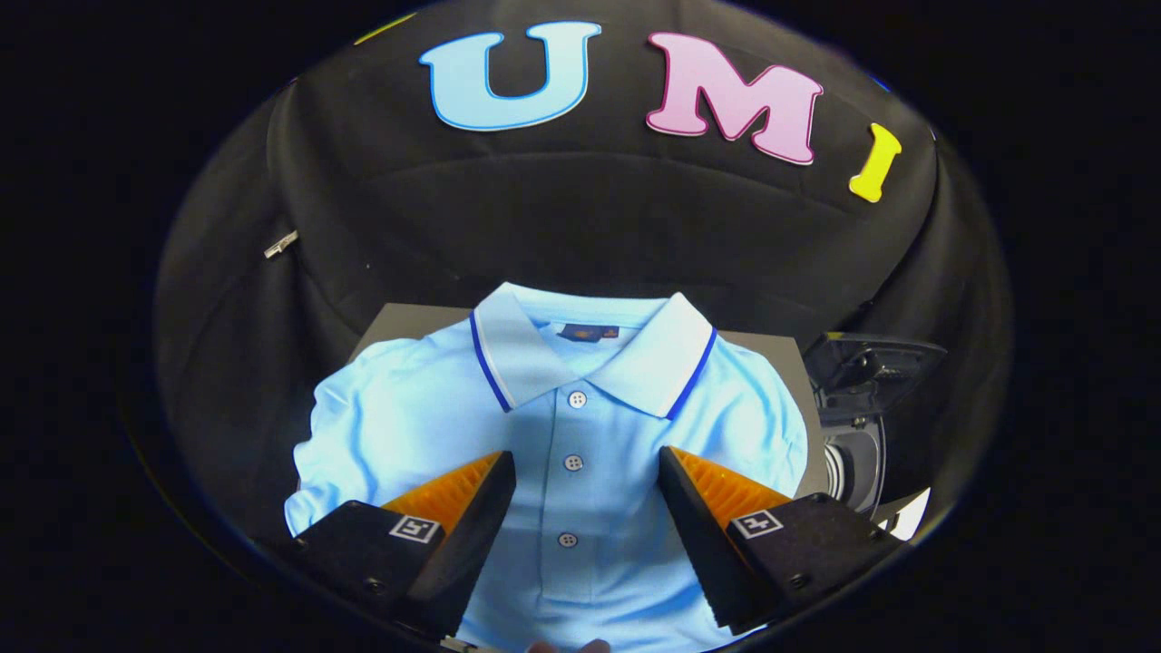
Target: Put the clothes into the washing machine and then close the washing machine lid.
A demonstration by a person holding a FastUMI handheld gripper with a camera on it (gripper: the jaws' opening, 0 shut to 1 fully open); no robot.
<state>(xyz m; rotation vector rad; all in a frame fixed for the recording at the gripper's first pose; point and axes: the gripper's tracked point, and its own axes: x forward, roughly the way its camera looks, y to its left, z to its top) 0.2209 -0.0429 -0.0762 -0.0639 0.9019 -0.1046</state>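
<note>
A light blue polo shirt (580, 408) lies flat on a grey table (399, 322), collar away from me, its button placket running between my fingers. My gripper (585, 467) hovers over the shirt's chest, open wide, with one finger on each side of the placket and nothing pressed between them. To the right of the shirt, past the table's edge, stands the washing machine (862, 426); its dark lid (871, 367) is raised and part of the round drum opening shows below it.
Black cloth walls close the booth behind and to both sides of the table. A small metal zip pull (280, 244) hangs on the left wall. The table's bare edge shows only at the far corners around the shirt.
</note>
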